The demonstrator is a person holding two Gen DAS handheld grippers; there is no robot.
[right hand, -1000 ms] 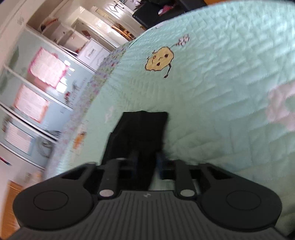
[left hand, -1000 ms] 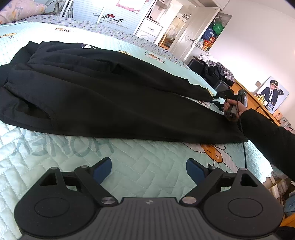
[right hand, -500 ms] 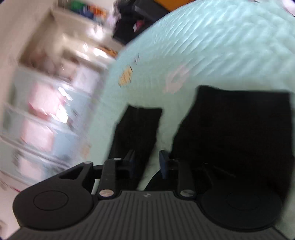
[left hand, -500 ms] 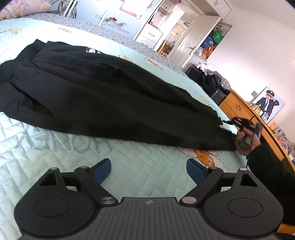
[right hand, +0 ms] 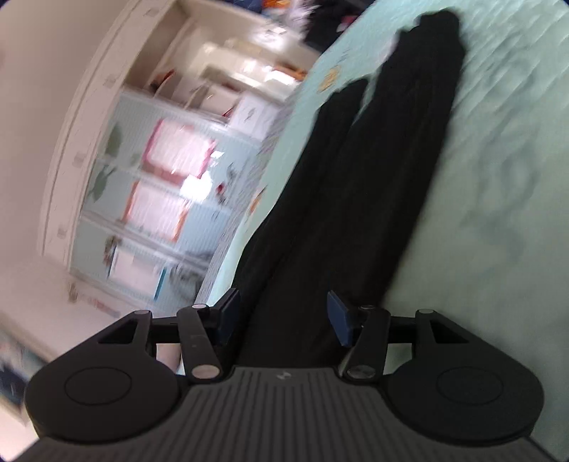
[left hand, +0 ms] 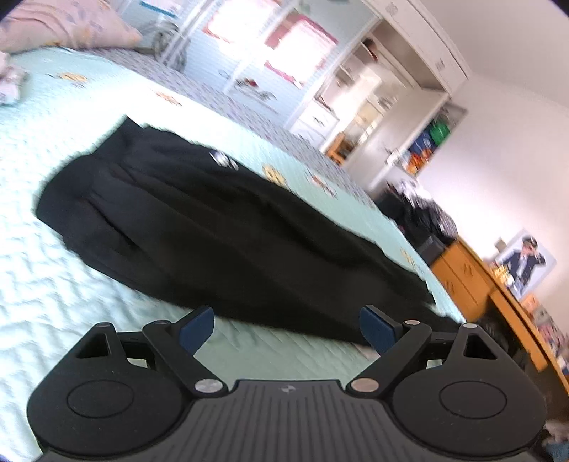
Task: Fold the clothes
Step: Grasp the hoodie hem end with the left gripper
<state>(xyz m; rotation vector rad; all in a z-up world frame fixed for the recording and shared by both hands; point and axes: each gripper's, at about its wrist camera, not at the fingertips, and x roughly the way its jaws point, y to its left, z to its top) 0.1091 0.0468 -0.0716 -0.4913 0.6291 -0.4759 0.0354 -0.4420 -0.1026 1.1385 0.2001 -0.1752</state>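
Long black trousers (left hand: 231, 231) lie spread flat on the mint-green quilted bed (left hand: 71, 302). My left gripper (left hand: 286, 328) hovers open above the bed at the near edge of the cloth, with nothing between its blue pads (left hand: 197, 327). In the right wrist view the trousers (right hand: 373, 177) stretch away from me as two dark legs. My right gripper (right hand: 284, 318) is open, with the black cloth showing in the gap between its wide-apart fingers, below them. Both views are blurred by motion.
A pillow (left hand: 64, 28) lies at the head of the bed. White wardrobes and shelves (left hand: 373, 89) line the far wall. An orange wooden dresser (left hand: 469, 280) and a dark pile of clothes (left hand: 423, 213) stand beyond the bed's right side.
My right gripper has opened and let go of the trouser cuff, then drawn back along the legs. My left gripper has tilted and shifted; the right hand is out of its view.
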